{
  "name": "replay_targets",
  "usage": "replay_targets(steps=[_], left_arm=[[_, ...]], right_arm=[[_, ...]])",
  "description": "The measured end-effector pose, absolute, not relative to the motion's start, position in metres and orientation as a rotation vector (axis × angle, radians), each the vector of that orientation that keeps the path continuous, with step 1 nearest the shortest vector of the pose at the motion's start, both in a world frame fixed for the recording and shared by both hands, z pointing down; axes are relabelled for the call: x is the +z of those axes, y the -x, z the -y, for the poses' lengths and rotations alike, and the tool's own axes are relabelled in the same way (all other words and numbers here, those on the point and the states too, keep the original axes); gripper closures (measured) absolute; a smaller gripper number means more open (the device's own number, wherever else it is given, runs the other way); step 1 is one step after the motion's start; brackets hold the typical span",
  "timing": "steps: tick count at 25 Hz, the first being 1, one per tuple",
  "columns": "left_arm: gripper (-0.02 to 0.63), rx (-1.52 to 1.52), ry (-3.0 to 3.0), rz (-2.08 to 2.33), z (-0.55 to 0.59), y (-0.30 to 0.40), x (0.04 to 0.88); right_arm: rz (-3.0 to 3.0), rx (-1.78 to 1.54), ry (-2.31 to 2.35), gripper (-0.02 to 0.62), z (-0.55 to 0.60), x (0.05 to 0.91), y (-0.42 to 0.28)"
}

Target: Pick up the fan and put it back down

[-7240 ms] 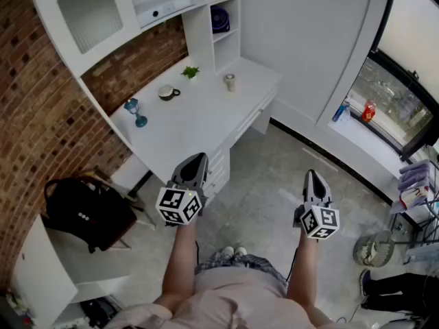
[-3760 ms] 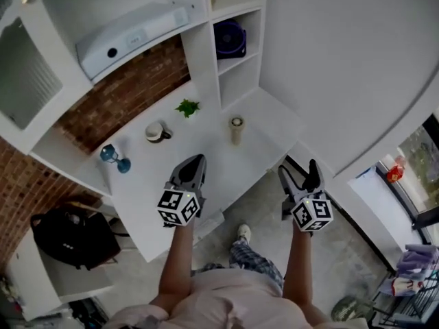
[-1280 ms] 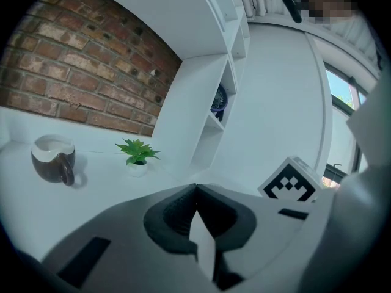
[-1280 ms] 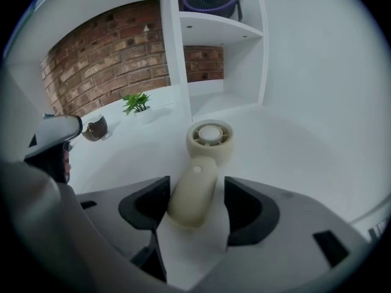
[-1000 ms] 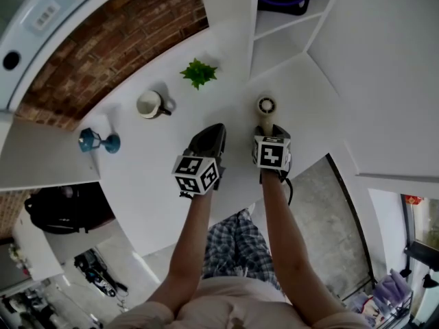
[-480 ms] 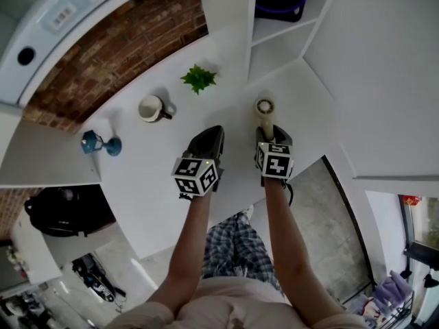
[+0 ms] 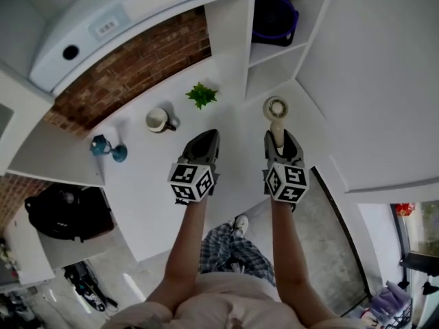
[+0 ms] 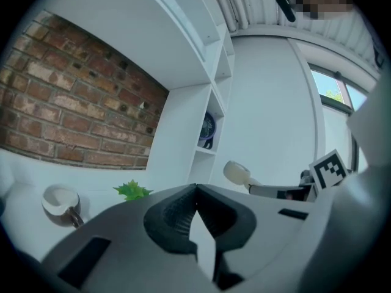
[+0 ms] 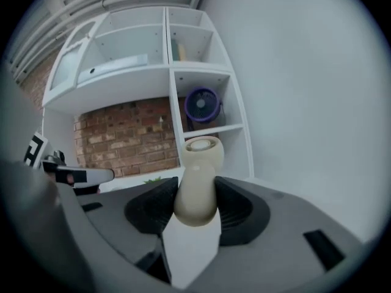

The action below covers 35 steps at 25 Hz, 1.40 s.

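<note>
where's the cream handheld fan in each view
Head view: cream fan right of centre, above the desk, sticking out of the right gripper.
Left gripper view: cream fan right of centre, tilted, head toward the shelves.
Right gripper view: cream fan centre, handle clamped between the jaws.
Shared landmark: purple fan in the shelf cubby.

Lower end of fan (image 7: pixel 276 112) behind fingers (image 7: pixel 292 148)

Pale short-sleeved shirt (image 7: pixel 230 308); dark checked trousers (image 7: pixel 228 244); white shoe (image 7: pixel 240 223).
</note>
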State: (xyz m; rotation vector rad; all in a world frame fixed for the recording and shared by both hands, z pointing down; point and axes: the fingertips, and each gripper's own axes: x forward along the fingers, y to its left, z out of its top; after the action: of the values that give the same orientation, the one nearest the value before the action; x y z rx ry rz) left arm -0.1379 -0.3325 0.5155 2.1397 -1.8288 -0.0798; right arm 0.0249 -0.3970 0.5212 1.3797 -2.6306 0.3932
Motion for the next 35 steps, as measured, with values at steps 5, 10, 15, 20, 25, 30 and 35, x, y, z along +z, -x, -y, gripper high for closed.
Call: replay_targets(steps=[5, 10, 15, 20, 25, 30, 35], left_arm=[[0.578, -0.111, -2.186, 1.868, 0.323, 0.138, 0.480], [0.578, -0.114, -2.213, 1.889, 0.321, 0.138, 0.464], [0.578, -0.108, -2.219, 1.884, 0.321, 0.135, 0.463], [0.578, -0.102, -2.220, 1.876, 0.328, 0.135, 0.466], [0.578, -0.082, -2.210, 1.863, 0.342, 0.135, 0.481], [0.578, -0.047, -2.176, 1.833, 0.354, 0.131, 0.513], [0.578, 0.002, -2.134, 1.793, 0.352, 0.124, 0.555]], right_arm=[[2.760, 0.278, -1.451, 0.391, 0.379, 0.463, -0.041], [2.824, 0.204, -1.497, 0.391, 0.366, 0.429, -0.052], [2.831, 0.198, -1.501, 0.391, 0.365, 0.425, -0.052], [2.805, 0.240, -1.489, 0.391, 0.373, 0.438, -0.049], [2.737, 0.297, -1.453, 0.391, 0.387, 0.470, -0.041], [2.636, 0.388, -1.395, 0.391, 0.398, 0.524, -0.034], [2.510, 0.521, -1.334, 0.393, 0.402, 0.591, -0.029]])
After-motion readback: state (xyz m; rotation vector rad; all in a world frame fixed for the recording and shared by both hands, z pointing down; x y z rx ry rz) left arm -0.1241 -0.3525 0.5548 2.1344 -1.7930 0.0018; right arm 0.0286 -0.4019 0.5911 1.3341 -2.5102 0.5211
